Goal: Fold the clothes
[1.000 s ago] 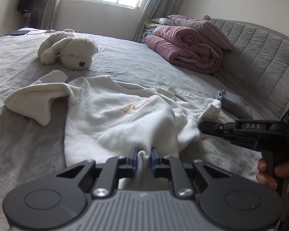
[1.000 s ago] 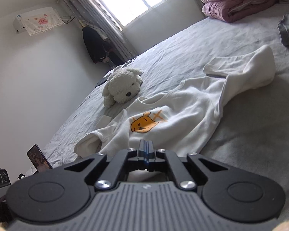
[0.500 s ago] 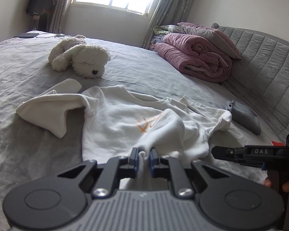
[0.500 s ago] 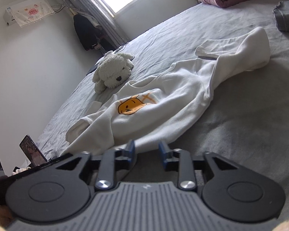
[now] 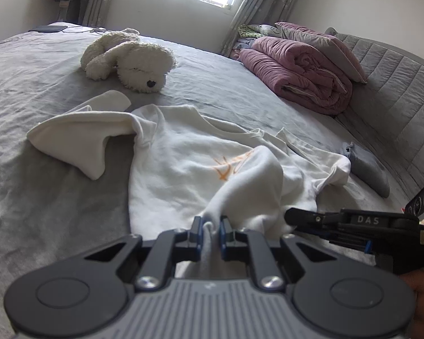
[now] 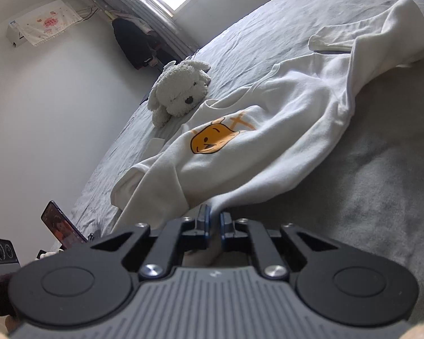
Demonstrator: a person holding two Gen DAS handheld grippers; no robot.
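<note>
Sweatshirt: the white sweatshirt (image 5: 183,163) with the orange bear print (image 6: 212,141) lies spread but rumpled on the grey bed (image 5: 42,197), hem toward you, both sleeves flopped outward.
Left gripper: your left gripper (image 5: 212,227) has its jaws closed on a bunched ridge of the hem, the cloth rising into them.
Right gripper: your right gripper (image 6: 214,219) has its jaws nearly closed on the hem edge; the bite looks thin, only a sliver of cloth between them.
Slip risk: if you lift now, that shallow right pinch may let go and the hem would drop on one side.
Layer risk: you may be holding only one layer; I cannot tell. Then the front would peel away from the back and the fold would come out skewed.
Bunching risk: the left grip holds a gathered wad, so pulling forward could drag a crease across the chest.
Sleeve risk: the loose sleeves could trail and tuck under the body.
Obstacle: the plush dog (image 5: 130,56) sits just beyond the collar; a long throw could land the hem on it.
</note>
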